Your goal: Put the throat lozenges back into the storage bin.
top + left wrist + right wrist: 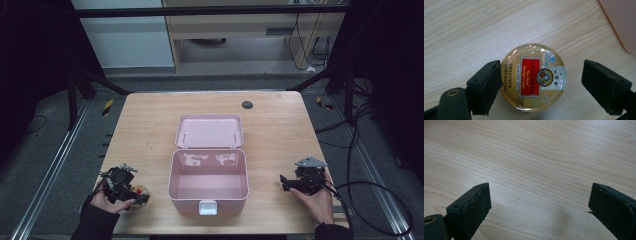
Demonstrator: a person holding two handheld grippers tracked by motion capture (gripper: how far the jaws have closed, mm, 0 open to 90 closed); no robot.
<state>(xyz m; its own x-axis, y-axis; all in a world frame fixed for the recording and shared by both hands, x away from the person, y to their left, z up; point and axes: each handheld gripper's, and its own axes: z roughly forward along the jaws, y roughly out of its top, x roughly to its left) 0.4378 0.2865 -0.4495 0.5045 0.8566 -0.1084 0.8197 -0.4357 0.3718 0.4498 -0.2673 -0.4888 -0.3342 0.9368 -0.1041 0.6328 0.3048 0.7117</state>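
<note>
A round gold candy tin (pixel 534 77) with a red label lies flat on the wooden table; the high view shows the tin (pixel 141 190) at the front left. My left gripper (pixel 540 82) is open around it, one jaw touching its left rim, the other standing clear of its right side. In the high view this left gripper (pixel 134 195) sits just left of the pink box (pixel 208 197), whose lid (pixel 210 131) lies open behind it. My right gripper (pixel 539 205) is open over bare wood, and the right gripper (pixel 284 183) is right of the box.
The open pink box has an empty interior and a white latch (pixel 208 207) at its front. A small dark disc (pixel 247 104) sits near the table's far edge. Cables (pixel 380 200) trail off the right side; the table's front edge is close to both hands.
</note>
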